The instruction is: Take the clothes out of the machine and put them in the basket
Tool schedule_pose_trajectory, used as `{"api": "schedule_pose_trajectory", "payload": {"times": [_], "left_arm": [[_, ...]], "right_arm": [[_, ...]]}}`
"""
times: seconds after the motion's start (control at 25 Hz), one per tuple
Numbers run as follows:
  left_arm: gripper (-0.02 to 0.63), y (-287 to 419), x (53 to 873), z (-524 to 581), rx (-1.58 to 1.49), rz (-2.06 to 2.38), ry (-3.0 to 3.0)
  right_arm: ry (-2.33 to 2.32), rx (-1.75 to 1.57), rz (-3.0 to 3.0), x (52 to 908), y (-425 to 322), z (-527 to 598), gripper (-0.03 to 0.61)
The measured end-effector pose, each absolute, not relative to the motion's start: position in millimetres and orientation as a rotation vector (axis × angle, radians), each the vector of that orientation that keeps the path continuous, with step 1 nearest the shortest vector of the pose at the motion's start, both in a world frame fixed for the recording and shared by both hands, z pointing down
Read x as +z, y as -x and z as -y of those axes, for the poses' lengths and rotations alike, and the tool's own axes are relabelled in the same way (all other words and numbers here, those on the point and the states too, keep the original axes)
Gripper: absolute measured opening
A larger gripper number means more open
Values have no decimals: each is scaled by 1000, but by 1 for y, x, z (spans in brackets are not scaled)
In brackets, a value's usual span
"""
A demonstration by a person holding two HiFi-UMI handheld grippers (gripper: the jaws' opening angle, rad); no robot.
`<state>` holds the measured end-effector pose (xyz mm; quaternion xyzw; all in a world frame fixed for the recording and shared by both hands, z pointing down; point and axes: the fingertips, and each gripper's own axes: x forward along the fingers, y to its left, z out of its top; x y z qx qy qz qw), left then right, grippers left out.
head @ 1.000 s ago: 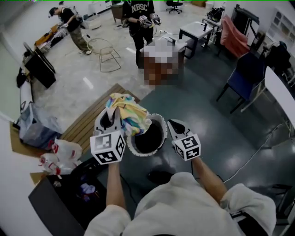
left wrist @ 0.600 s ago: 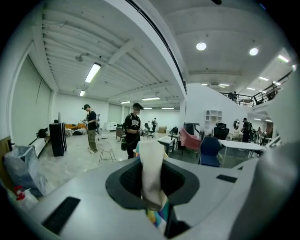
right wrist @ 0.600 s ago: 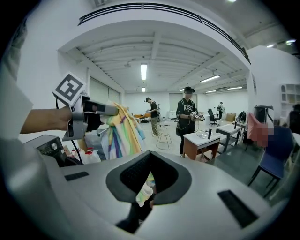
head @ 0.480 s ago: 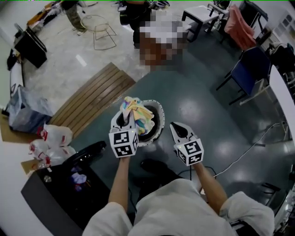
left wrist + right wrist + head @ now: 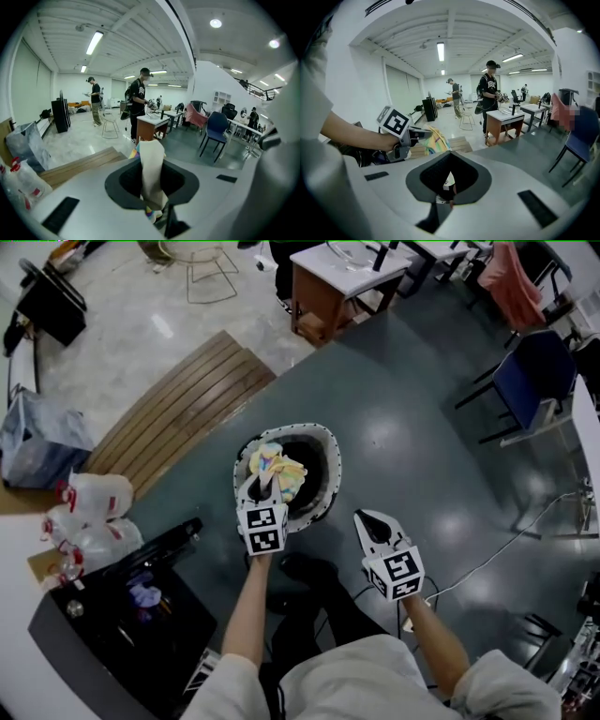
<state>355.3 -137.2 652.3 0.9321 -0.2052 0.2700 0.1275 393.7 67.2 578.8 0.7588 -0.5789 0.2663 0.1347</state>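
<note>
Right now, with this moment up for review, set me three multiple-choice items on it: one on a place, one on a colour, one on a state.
1. Where does the basket stand?
A. on the dark floor
B. on a wooden desk
C. on a blue chair

2. What colour is the cloth?
A. plain black
B. mostly yellow with pastel patches
C. solid red

3. How do the tongs of the left gripper stand?
A. wide apart and empty
B. shut on the cloth
C. shut on the basket's rim

Answers:
1 A: the head view shows the basket down on the floor, just ahead of both grippers.
2 B: the bundle over the basket's opening is yellow with pale coloured patches.
3 B: the left gripper view shows the cloth pinched between the tongs.
</note>
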Motion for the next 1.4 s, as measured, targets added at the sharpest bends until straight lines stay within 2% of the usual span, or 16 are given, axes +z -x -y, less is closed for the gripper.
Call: {"api": "schedule_pose_trajectory", "payload": {"times": [0.16,0.2,0.28,0.32,0.64,0.72,0.76,0.8,0.92,1.0,1.4], "left_arm": [[86,-359,722,142,866,592,-2643],[117,-361,736,142,890,585,-2637],[250,-365,753,141,916,561,-2650],[281,-366,756,142,910,552,-2655],[290,-340,748,144,827,622,-2635],[277,-327,746,145,800,646,-2626],[249,-318,745,147,788,671,-2620],[219,-308,744,150,776,706,-2611],[68,-274,741,161,747,824,-2576],[30,-251,740,166,726,869,-2555],[18,-97,739,176,651,1154,-2372]], "right_arm": [[-2156,802,1670,609,-395,-71,22],[-2144,807,1669,614,-396,-72,21],[-2126,816,1674,620,-396,-73,22],[-2120,818,1678,623,-396,-72,22],[-2035,821,1753,630,-373,-49,23],[-2004,812,1783,631,-364,-39,23],[-1989,806,1798,632,-358,-34,22],[-1970,800,1815,633,-352,-28,23],[-1894,779,1876,633,-330,-14,21],[-1839,763,1914,634,-314,-3,21],[-1502,670,2129,640,-200,51,22]]}}
